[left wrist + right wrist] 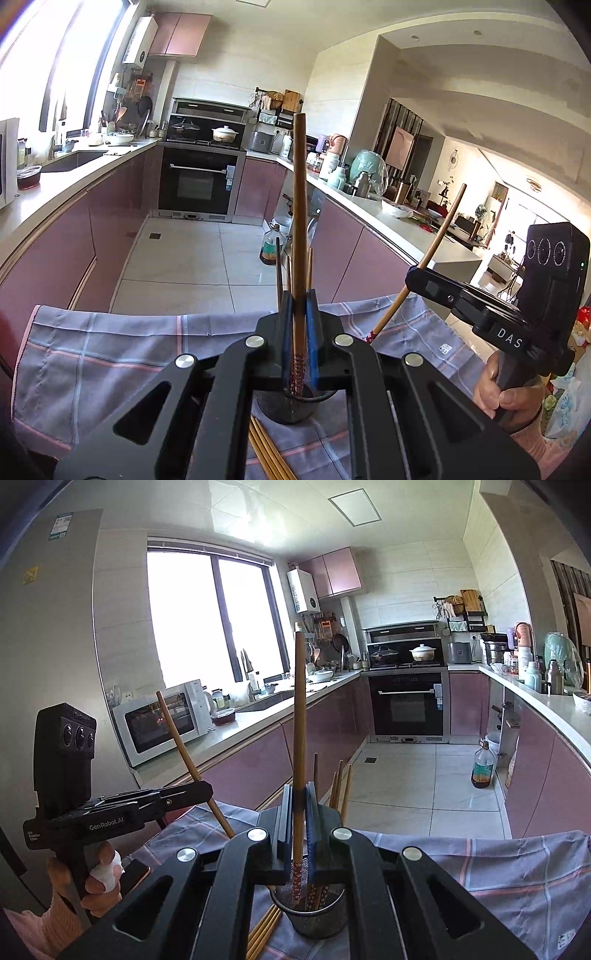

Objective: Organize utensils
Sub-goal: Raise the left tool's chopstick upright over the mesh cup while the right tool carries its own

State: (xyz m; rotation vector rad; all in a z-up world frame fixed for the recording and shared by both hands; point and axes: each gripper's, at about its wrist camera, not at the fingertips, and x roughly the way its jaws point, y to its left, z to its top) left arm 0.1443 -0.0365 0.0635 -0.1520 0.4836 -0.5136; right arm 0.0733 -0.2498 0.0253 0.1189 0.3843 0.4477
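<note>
My left gripper [298, 295] is shut on a brown chopstick [299, 206], held upright with its patterned lower end inside the black mesh holder [291, 410]. My right gripper [299, 790] is shut on another brown chopstick [300, 709], upright, its patterned end inside the same mesh holder [314, 919]. Several more chopsticks [341, 786] stand in the holder. Each view shows the other gripper with its chopstick: the right one [439, 240] at the right of the left wrist view, the left one [184, 746] at the left of the right wrist view.
Loose chopsticks [266, 450] lie beside the holder on a grey checked cloth [110, 354], also in the right wrist view [264, 930]. Beyond are purple kitchen cabinets [258, 760], an oven [408, 705], a microwave [162, 720] and an oil bottle [482, 768] on the tiled floor.
</note>
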